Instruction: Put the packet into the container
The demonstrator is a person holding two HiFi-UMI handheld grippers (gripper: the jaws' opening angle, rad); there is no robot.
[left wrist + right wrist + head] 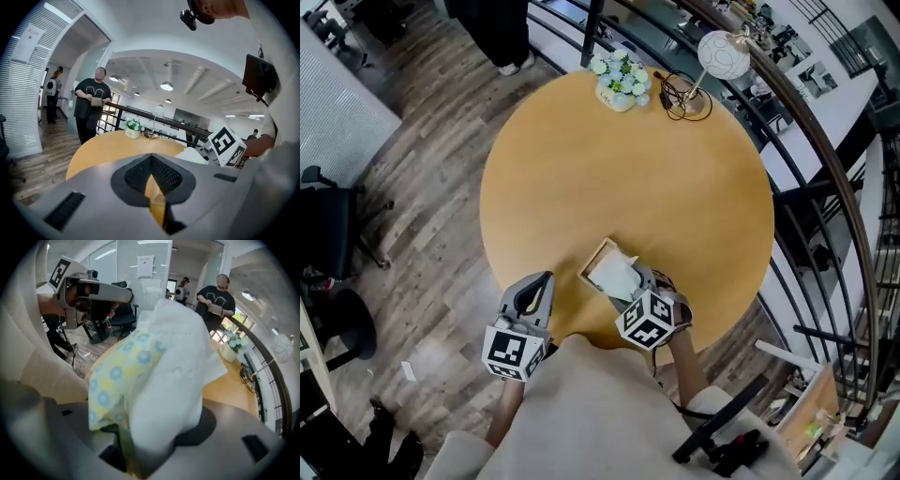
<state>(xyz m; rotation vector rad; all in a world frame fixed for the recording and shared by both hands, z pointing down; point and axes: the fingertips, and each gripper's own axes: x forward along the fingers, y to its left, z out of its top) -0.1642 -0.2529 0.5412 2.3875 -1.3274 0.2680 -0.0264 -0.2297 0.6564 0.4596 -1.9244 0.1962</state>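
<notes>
a: status?
b: my right gripper [154,439] is clamped on the tissue packet [614,274], over the wooden container [596,255] at the table's [675,187] near edge. i judge release remains. my left gripper [151,160] is closed and empty.

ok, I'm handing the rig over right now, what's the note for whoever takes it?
Left tool: shut, empty, at the near edge of the table, left of the container.
Right tool: shut on the packet, angled down at the container.
Packet: white with a flowered print, at the container's opening; can't tell if it is seated.
Done: packet gripped and brought to the container.
Left: lower it in, open the right tool, pull away.
</notes>
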